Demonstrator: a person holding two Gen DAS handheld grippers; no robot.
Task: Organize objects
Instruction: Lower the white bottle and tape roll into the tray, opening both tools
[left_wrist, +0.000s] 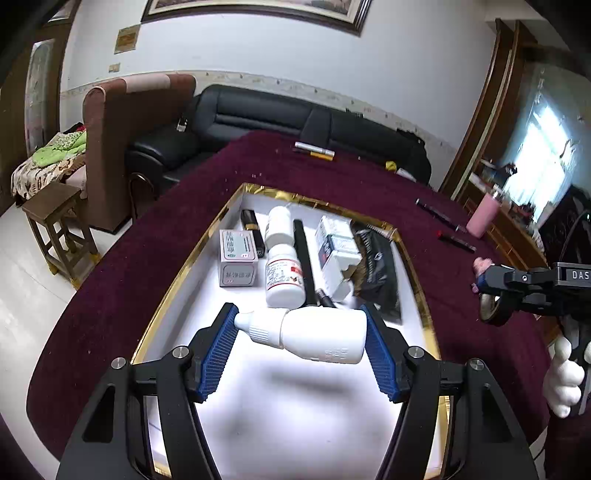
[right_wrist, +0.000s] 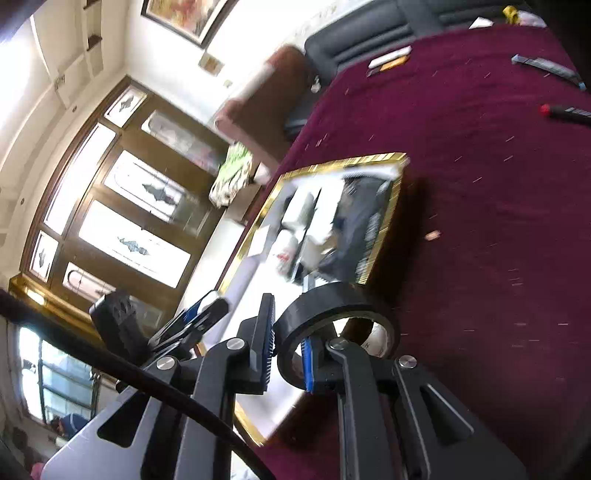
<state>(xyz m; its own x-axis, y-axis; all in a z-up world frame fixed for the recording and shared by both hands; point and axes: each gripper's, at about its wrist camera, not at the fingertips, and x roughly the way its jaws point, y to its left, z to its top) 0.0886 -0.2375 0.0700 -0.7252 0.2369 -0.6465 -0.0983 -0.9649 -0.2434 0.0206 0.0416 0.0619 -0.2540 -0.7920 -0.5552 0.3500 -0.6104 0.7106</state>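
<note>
My left gripper (left_wrist: 299, 326) is shut on a white dropper bottle (left_wrist: 317, 338), held crosswise between its blue pads, nozzle to the left. It hangs over the near half of a white tray with a gold rim (left_wrist: 184, 266). The tray holds a pinkish box (left_wrist: 238, 258), a white pill bottle (left_wrist: 282, 269), a black pen (left_wrist: 304, 254), a white and blue box (left_wrist: 338, 247) and a black packet (left_wrist: 380, 269). My right gripper (right_wrist: 288, 354) is shut on the wall of a black tape roll (right_wrist: 332, 304), one finger inside the ring. It is over the maroon cloth just right of the tray (right_wrist: 388, 214).
The table is covered by a maroon cloth (left_wrist: 369, 177). On it lie two dark pens (left_wrist: 443, 218), a white and a yellow marker (left_wrist: 314, 149) and a small pink item (left_wrist: 484, 264). A black sofa (left_wrist: 258, 114) and a wooden stool (left_wrist: 59, 229) stand beyond the table.
</note>
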